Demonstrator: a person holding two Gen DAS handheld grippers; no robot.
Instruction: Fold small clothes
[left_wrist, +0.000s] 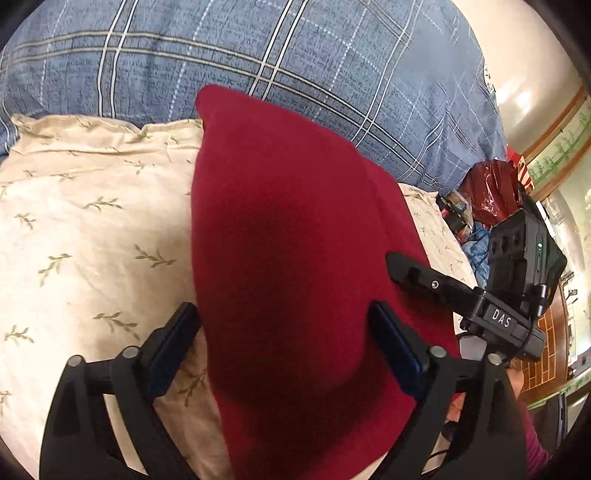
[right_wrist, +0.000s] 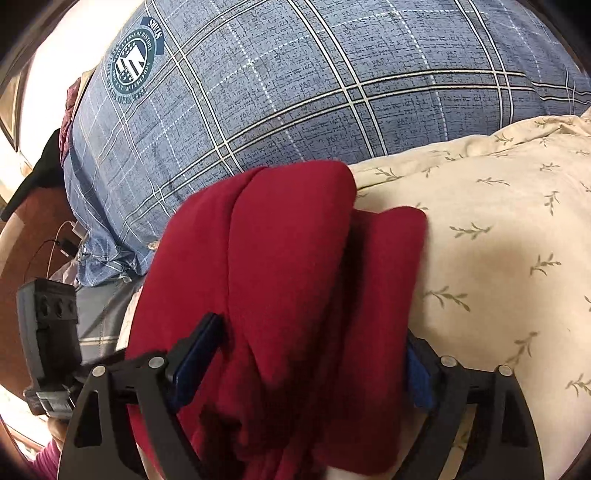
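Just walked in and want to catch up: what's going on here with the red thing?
A person is folding a red garment on a cream leaf-print sheet, one hand-held gripper in each hand. The left hand-held gripper and right hand-held gripper both straddle the cloth with jaws open. A blue plaid pillow lies behind.

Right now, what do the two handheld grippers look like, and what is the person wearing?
Both grippers are matt black plastic with triangular cut-outs, silver pivot pins and blue pads on the jaws. From the left gripper view, the right gripper shows a white "DAS" marking, a boxy black module with a green light and a thin black cable. A magenta sleeve shows at the edge.
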